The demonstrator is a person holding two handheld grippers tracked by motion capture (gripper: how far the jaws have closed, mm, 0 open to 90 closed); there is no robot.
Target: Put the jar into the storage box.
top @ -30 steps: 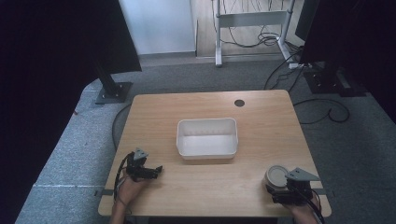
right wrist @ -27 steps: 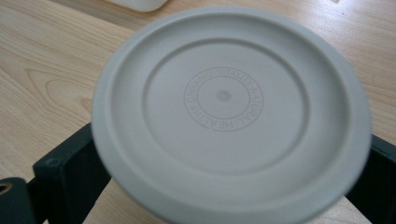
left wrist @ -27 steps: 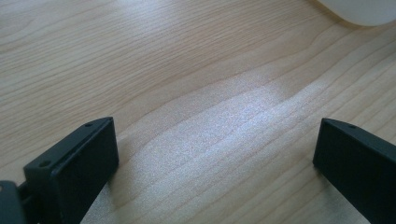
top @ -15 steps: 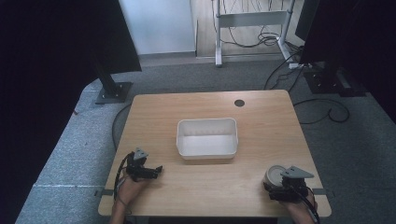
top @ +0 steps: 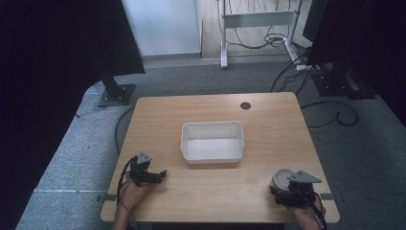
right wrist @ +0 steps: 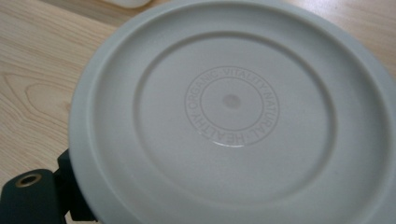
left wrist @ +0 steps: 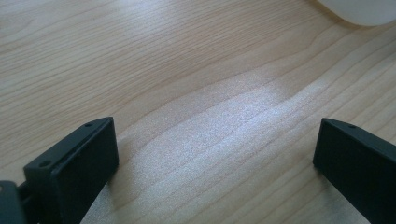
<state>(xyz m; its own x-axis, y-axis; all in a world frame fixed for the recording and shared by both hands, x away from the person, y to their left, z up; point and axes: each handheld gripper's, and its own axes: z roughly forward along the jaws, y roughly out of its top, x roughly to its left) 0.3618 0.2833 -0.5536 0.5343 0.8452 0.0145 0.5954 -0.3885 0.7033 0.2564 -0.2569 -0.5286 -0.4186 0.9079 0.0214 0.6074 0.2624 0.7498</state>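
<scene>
A round grey-white container (top: 281, 179) stands near the table's front right corner. My right gripper (top: 283, 187) is shut around it. In the right gripper view its lid (right wrist: 232, 101) carries a ring of embossed words, and one black jaw presses on its lower left side. The other jaw is hidden behind the lid. My left gripper (top: 162, 174) rests open on the wood at the front left. Bare tabletop lies between its two black jaws (left wrist: 215, 154).
An empty white rectangular bin (top: 212, 125) sits in the middle of the wooden table (top: 268, 124); its corner (left wrist: 359, 11) shows ahead of the left gripper. A dark cable hole (top: 245, 105) is near the far edge. Black stands and cables are on the floor beyond.
The right hand and gripper have shifted slightly toward the table's front edge, and the container has stayed with them. The left gripper has not moved.
</scene>
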